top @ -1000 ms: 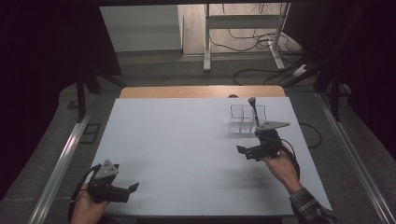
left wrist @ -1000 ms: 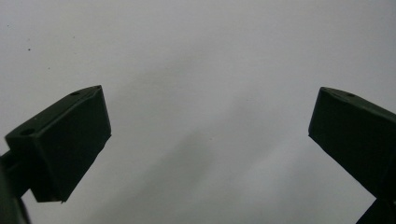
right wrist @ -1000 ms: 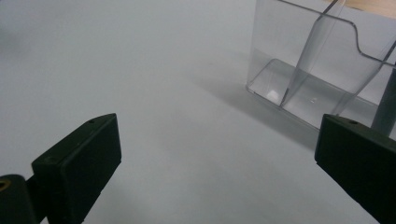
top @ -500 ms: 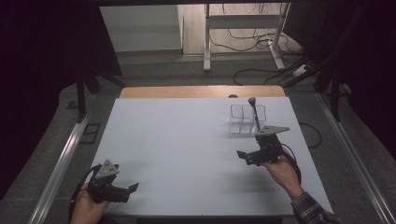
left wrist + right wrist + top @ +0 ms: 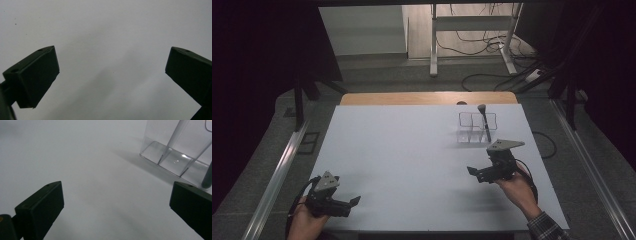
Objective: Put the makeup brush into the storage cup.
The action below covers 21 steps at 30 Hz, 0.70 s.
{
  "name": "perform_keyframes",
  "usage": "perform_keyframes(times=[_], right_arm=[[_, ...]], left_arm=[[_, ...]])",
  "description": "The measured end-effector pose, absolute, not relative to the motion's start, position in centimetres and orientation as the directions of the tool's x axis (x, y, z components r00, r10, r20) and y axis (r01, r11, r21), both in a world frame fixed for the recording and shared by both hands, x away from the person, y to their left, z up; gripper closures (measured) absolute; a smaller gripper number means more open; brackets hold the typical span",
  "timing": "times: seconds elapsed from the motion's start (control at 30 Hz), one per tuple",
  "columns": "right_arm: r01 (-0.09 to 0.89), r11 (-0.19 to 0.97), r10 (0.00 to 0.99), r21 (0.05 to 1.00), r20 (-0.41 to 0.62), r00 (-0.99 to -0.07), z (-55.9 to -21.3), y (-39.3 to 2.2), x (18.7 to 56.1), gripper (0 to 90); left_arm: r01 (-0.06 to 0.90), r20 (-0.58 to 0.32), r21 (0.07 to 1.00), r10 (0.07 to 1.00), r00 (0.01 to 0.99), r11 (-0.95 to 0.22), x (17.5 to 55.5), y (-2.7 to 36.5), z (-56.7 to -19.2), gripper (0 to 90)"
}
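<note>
A white table (image 5: 412, 160) with a wooden strip along its far edge stands in a dim room; grey floor, metal rails and trailing cables surround it, and a metal stand rises beyond the far edge. Most of the tabletop is bare, with wide open room across the left and middle.

At the near left corner, close to the front edge, the left hand-held gripper (image 5: 354, 201) lies low over the table, held from below by a hand (image 5: 304, 222). Its jaws stand wide apart with nothing between them, bare white surface ahead in the left gripper view.

Toward the right, the right hand-held gripper (image 5: 472, 171) hovers over the table, well in from the right edge, its jaws likewise spread wide and empty. Just beyond it, near the far right, sits a clear acrylic organizer (image 5: 476, 127) with several compartments; a dark brush (image 5: 484, 120) stands tilted in one of its right-hand compartments. In the right gripper view the clear acrylic organizer (image 5: 180, 147) lies ahead and right, apart from the jaws.
</note>
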State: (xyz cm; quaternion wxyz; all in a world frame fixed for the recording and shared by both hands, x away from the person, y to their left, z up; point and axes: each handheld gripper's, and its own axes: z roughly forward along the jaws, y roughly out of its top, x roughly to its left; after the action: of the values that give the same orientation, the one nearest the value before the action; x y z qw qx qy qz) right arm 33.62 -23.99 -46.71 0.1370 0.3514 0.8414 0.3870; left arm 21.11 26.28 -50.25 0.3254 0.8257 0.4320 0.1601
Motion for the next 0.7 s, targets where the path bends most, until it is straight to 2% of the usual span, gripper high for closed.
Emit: perform_keyframes(times=[0.7], right_arm=[[0.491,0.456,0.695,0.742,0.047,-0.718,-47.3,-25.7,31.6,0.0]], left_arm=[[0.606,-0.010,0.675,0.816,0.578,-0.421,21.1,26.2,-50.2,0.0]])
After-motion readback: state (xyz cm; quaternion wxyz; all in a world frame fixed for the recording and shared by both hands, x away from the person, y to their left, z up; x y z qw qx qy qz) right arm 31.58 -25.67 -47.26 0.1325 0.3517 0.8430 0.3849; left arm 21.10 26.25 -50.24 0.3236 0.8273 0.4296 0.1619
